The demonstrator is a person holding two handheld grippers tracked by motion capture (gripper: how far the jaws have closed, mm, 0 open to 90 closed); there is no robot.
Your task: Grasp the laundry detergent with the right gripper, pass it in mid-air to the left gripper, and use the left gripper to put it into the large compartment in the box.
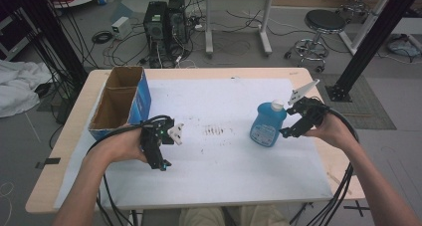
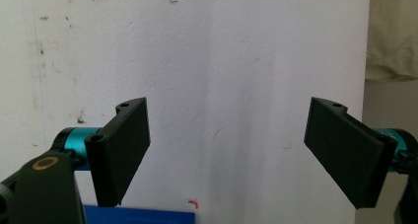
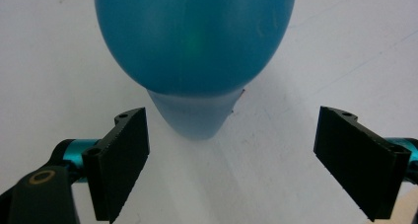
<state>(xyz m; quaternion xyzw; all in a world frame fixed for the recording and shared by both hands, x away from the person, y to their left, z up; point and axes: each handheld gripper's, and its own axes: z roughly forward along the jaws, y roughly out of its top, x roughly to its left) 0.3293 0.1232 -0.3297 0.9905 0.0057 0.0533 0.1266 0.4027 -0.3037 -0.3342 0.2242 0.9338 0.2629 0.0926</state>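
Right now a translucent blue plastic bottle with a white cap and a printed label (image 1: 268,123) stands upright on the white sheet (image 1: 224,161) that covers the light wooden table (image 1: 64,151), on the right half of the sheet. The right gripper (image 1: 293,120), black and held in the person's right hand (image 1: 332,130), sits just beside the bottle on its right. In the right gripper view its jaws stand wide apart with nothing between them, and the bottle's rounded blue body (image 3: 194,36) rises just beyond the jaw tips, centred on the gap and not touched by either jaw. A grey three-cornered plate (image 1: 303,91) sticks up from the top of this gripper.

Over on the left half of the sheet, the left gripper (image 1: 158,154) is held in the person's left hand (image 1: 122,146), well apart from the bottle. In the left gripper view its jaws are also spread wide and empty, pointing down at the bare white sheet, which carries small dark specks and a tiny red mark (image 2: 192,203).

An open brown cardboard box with a blue printed side (image 1: 122,101) stands at the table's left edge, just behind the left hand; two compartments show inside it. A patch of dark smudges (image 1: 216,131) marks the sheet between the two grippers. Black cables (image 1: 343,186) trail from both grippers toward the near edge of the table.
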